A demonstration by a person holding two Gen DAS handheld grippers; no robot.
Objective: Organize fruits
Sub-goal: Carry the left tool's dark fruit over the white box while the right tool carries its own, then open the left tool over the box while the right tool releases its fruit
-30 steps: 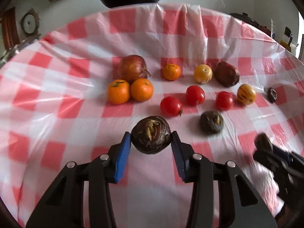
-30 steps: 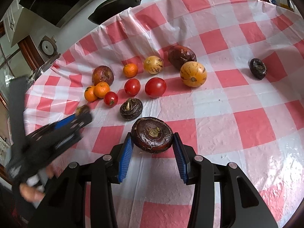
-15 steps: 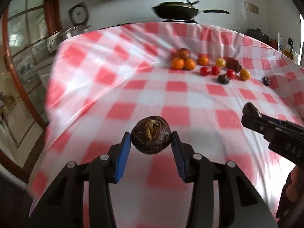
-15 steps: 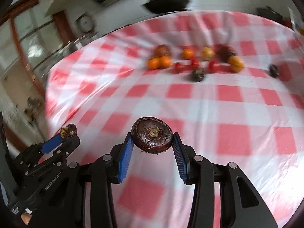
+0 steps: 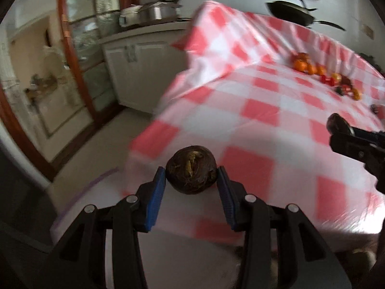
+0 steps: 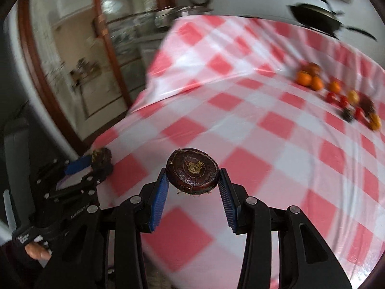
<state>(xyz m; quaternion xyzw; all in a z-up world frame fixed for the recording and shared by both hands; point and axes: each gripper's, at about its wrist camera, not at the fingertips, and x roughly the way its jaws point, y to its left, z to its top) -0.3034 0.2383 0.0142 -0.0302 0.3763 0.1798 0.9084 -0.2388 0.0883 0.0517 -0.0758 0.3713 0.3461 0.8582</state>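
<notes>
Left tongs (image 5: 191,182) and right tongs (image 6: 193,180) clamped, angled downward.

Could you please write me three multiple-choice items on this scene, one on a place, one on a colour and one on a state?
1. Where does the fruit cluster lie?
A. on the far part of the table
B. on the floor
C. in a bowl

2. What colours is the tablecloth?
A. blue and yellow
B. red and white
C. plain green

3. What is the right gripper doing?
A. open, with nothing in it
B. shut on a tomato
C. shut on a dark fruit

Answers:
1 A, the cluster sits on the cloth far beyond both grippers.
2 B, it is checked red and white.
3 C, both blue pads press its sides.
</notes>
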